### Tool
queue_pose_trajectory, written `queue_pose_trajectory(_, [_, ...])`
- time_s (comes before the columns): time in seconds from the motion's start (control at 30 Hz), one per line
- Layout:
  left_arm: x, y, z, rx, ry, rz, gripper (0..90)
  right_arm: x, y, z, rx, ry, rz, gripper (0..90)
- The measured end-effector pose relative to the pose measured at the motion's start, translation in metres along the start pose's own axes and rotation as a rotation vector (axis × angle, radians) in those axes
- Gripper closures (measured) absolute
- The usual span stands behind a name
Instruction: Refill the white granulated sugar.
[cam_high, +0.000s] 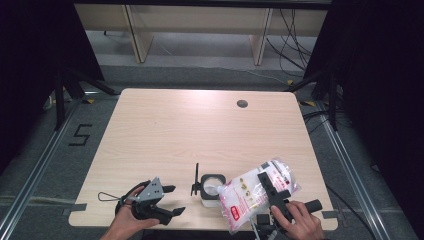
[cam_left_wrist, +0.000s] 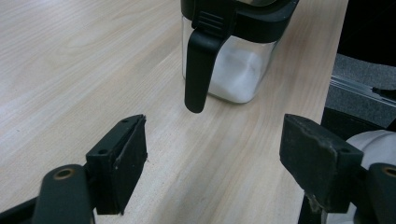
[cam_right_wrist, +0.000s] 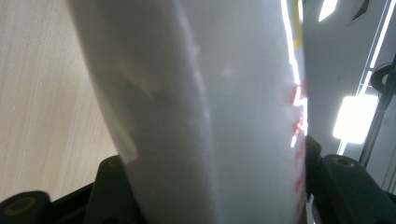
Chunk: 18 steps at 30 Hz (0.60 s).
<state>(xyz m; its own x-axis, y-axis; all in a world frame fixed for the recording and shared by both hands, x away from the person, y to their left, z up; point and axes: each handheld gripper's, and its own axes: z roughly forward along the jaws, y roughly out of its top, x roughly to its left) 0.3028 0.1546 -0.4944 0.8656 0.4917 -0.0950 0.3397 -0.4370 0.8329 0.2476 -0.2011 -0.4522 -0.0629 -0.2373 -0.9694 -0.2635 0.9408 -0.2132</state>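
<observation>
Seen from the high view, the pale wooden table (cam_high: 200, 130) carries a small clear container (cam_high: 211, 189) with a black rim near its front edge, a black latch arm (cam_high: 195, 180) standing up on its left side. The right gripper (cam_high: 274, 192) grips a white bag (cam_high: 250, 192) with red print, tilted so that its lower left corner reaches over the container's open top; the bag fills the space between the jaws, and the person's right hand (cam_high: 300, 220) holds the gripper from below. The left gripper (cam_high: 172, 200) rests low over the table, well to the left of the container, jaws spread with nothing between them, in the person's left hand (cam_high: 131, 216).

From the left gripper view, both black jaws stand wide apart over bare wood. Ahead of them sits the container (cam_left_wrist: 238, 70), white powder lying in its bottom, the latch arm (cam_left_wrist: 201, 74) hanging down its near face.

From the right gripper view, the bag (cam_right_wrist: 210, 112) bulges up out of the jaws, pressed on both sides; red marks run along its right edge, though the picture is too close and blurred to read them.
</observation>
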Motion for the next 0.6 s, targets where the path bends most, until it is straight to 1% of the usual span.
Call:
queue_pose_trajectory(0.03, [-0.0002,0.0001,0.0003,-0.003,0.000,-0.004,22.8,-0.0020,0.0000,0.0007,-0.008,-0.012,-0.012,46.2])
queue_pose_trajectory(0.07, [0.0000,0.0001,0.0002,-0.002,0.000,-0.005,22.8,-0.0007,0.0002,0.0009,0.003,0.002,0.013,46.2])
queue_pose_trajectory(0.1, [0.0000,0.0001,0.0001,-0.002,0.000,-0.005,22.8,-0.0005,0.0002,0.0006,0.013,0.014,0.016,46.2])
queue_pose_trajectory(0.13, [-0.0001,0.0000,0.0000,-0.004,0.001,-0.005,22.8,-0.0012,-0.0002,0.0008,0.010,0.013,-0.005,46.2])
queue_pose_trajectory(0.2, [0.0006,0.0000,-0.0003,0.001,0.003,-0.002,22.8,-0.0002,-0.0007,0.0013,-0.002,0.000,-0.003,46.3])
queue_pose_trajectory(0.23, [0.0019,0.0002,-0.0008,0.015,0.010,0.012,22.8,0.0014,-0.0010,0.0006,0.016,0.020,0.027,46.3])
queue_pose_trajectory(0.27, [0.0015,0.0003,-0.0007,0.012,0.008,0.009,22.8,0.0001,-0.0007,0.0012,0.011,0.013,0.008,46.3])
queue_pose_trajectory(0.3, [-0.0001,0.0000,0.0000,-0.003,-0.001,-0.006,22.8,-0.0005,-0.0006,0.0015,0.009,0.014,0.000,46.3])
queue_pose_trajectory(0.33, [-0.0002,0.0000,-0.0002,-0.004,-0.002,-0.005,22.8,0.0014,-0.0012,0.0009,0.012,0.010,0.021,46.4])
queue_pose_trajectory(0.4, [0.0001,0.0001,-0.0001,-0.003,0.000,-0.007,22.8,-0.0006,-0.0011,0.0014,0.003,0.002,-0.005,46.4])
queue_pose_trajectory(0.43, [0.0009,0.0002,-0.0005,0.005,0.004,0.001,22.8,0.0002,-0.0013,0.0012,0.009,0.003,0.010,46.4])
queue_pose_trajectory(0.47, [0.0001,0.0000,0.0000,-0.003,0.000,-0.006,22.8,0.0012,-0.0013,0.0008,0.014,0.003,0.015,46.4])
queue_pose_trajectory(0.5, [0.0006,0.0000,-0.0006,0.005,0.000,0.004,22.8,0.0027,-0.0016,0.0003,0.020,0.005,0.034,46.4])
queue_pose_trajectory(0.53, [0.0004,0.0000,-0.0004,0.004,0.001,0.003,22.8,-0.0011,-0.0017,0.0014,-0.001,-0.007,-0.013,46.5])
queue_pose_trajectory(0.57, [0.0002,0.0000,0.0000,0.000,0.001,-0.004,22.8,-0.0014,-0.0020,0.0016,-0.004,-0.010,-0.015,46.5])
queue_pose_trajectory(0.6, [0.0007,0.0001,-0.0001,0.003,0.005,0.001,22.8,-0.0013,-0.0021,0.0019,0.002,0.002,-0.011,46.5])
